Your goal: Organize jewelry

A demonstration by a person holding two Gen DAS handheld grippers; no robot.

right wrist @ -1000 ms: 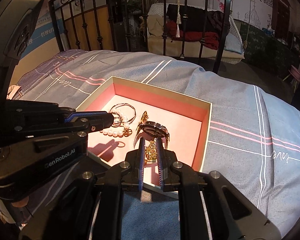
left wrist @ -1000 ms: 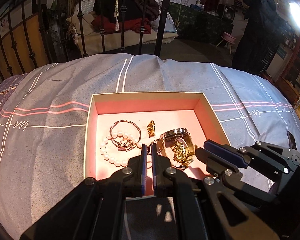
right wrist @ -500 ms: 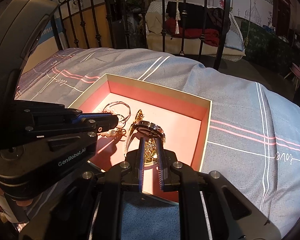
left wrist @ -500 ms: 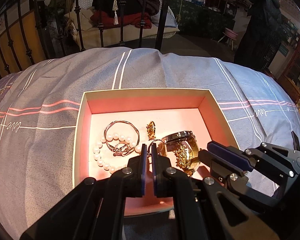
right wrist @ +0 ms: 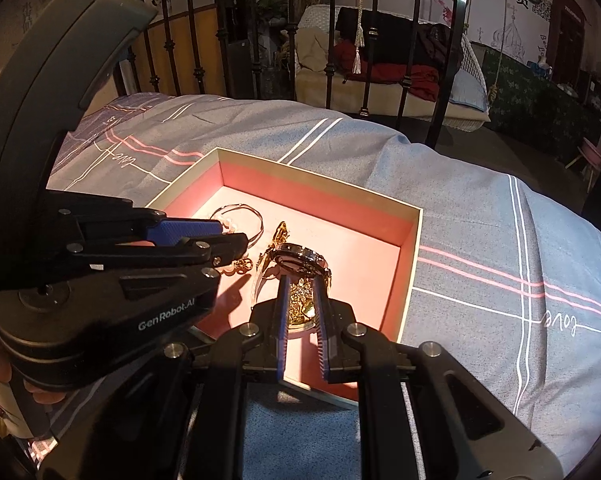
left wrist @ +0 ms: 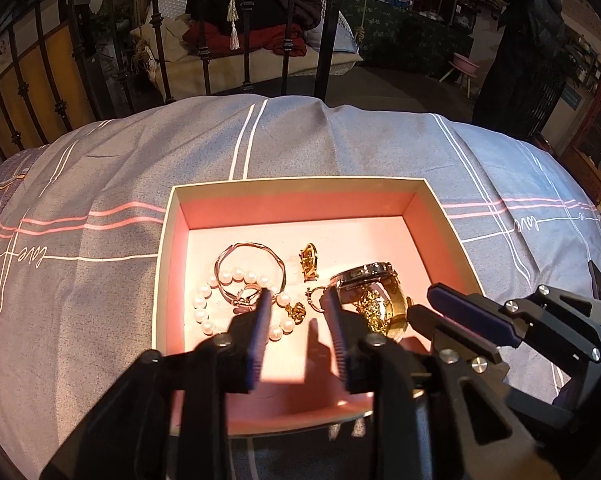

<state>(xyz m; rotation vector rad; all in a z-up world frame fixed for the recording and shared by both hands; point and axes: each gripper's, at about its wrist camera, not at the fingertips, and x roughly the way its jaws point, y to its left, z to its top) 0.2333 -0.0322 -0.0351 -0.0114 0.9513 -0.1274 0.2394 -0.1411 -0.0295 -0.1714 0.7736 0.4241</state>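
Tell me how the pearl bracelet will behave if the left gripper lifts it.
The pearl bracelet is a loop of separate beads, so it will probably sag limply rather than keep its shape. The round beads look smooth and may slip between the pads. It overlaps the thin bangle, which might drag along. The left gripper has just been opening, nothing gripped.

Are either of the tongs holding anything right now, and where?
Left tongs, jaws just opened, hold nothing. Right tongs straddle the band of the gold watch; whether they pinch it cannot be told.
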